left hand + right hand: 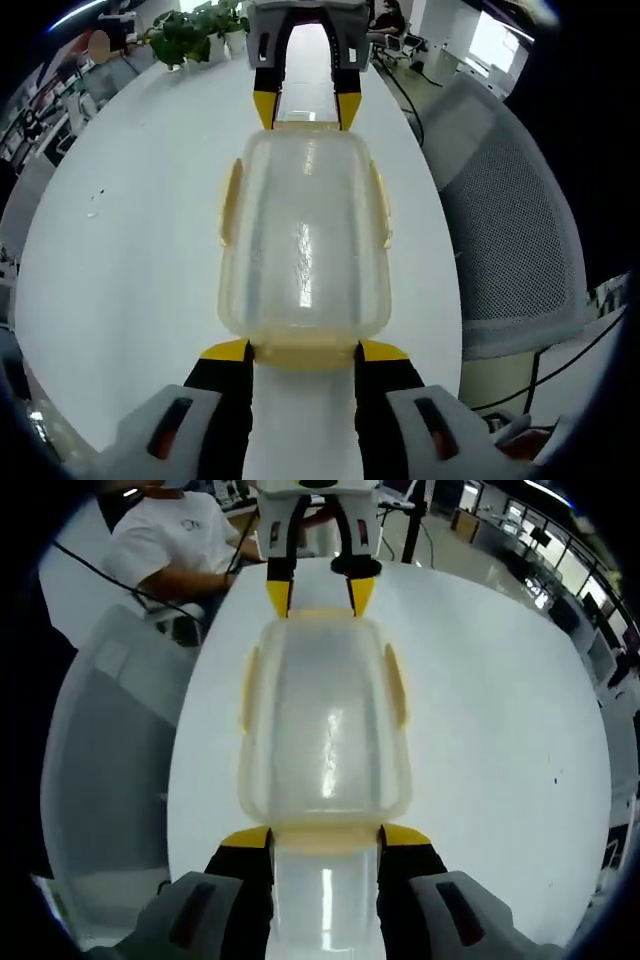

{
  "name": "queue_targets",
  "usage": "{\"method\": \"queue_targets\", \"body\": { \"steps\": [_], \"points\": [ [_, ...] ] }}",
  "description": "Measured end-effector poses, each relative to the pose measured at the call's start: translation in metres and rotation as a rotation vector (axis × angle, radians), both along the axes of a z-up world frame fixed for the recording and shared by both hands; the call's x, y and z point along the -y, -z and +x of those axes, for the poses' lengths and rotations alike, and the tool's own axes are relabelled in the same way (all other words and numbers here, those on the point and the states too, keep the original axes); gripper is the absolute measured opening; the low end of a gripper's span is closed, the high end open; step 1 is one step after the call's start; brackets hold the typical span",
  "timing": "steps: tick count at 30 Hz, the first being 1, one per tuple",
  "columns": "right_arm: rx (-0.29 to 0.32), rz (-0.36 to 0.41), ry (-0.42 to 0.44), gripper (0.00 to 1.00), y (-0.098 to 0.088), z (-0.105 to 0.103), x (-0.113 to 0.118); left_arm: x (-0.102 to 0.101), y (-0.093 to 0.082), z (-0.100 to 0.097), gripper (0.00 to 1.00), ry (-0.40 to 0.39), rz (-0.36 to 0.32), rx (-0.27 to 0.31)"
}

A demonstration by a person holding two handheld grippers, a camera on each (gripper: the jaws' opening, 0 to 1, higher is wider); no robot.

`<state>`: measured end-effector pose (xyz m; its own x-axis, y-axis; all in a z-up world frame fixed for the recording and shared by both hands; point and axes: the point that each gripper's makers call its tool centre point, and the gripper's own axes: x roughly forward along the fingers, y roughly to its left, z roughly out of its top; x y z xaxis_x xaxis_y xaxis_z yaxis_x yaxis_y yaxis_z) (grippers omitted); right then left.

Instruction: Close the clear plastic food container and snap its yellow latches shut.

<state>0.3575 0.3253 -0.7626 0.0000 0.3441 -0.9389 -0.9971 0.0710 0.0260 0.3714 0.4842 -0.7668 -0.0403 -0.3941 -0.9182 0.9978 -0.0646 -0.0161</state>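
One round white table (130,250), with one clear plastic food container (303,250) lying near its middle, lid on. One grey mesh chair (520,240) stands beside the table in the left gripper view; one person in a white shirt (175,540) sits at the far edge in the right gripper view. One potted plant (185,35) sits at the table's far rim. The container carries four yellow latches: two on the long sides (230,200), lying flat against the walls, and one at each short end. Two grippers, one at each end of the container. Left gripper (303,352): jaws apart, yellow tips flanking the near end latch (contact with it cannot be told). Right gripper (324,837): jaws likewise spread, tips either side of the opposite end latch.
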Motion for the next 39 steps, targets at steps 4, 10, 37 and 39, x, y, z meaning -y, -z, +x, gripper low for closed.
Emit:
{"method": "queue_targets", "body": {
  "steps": [4, 10, 37, 39],
  "points": [
    [0.000, -0.002, -0.001, 0.39, 0.001, 0.000, 0.009, 0.010, -0.002, -0.001, 0.38, -0.004, -0.005, 0.001],
    [-0.001, -0.005, 0.002, 0.39, 0.000, 0.000, 0.020, 0.021, -0.002, -0.002, 0.38, -0.007, -0.002, 0.008],
    [-0.009, 0.002, 0.007, 0.39, 0.003, -0.008, 0.076, 0.077, -0.001, -0.007, 0.38, 0.000, 0.011, -0.010],
    [-0.012, 0.004, 0.008, 0.39, 0.004, -0.008, 0.080, 0.082, -0.001, -0.008, 0.38, 0.003, 0.019, -0.011]
  ]
}}
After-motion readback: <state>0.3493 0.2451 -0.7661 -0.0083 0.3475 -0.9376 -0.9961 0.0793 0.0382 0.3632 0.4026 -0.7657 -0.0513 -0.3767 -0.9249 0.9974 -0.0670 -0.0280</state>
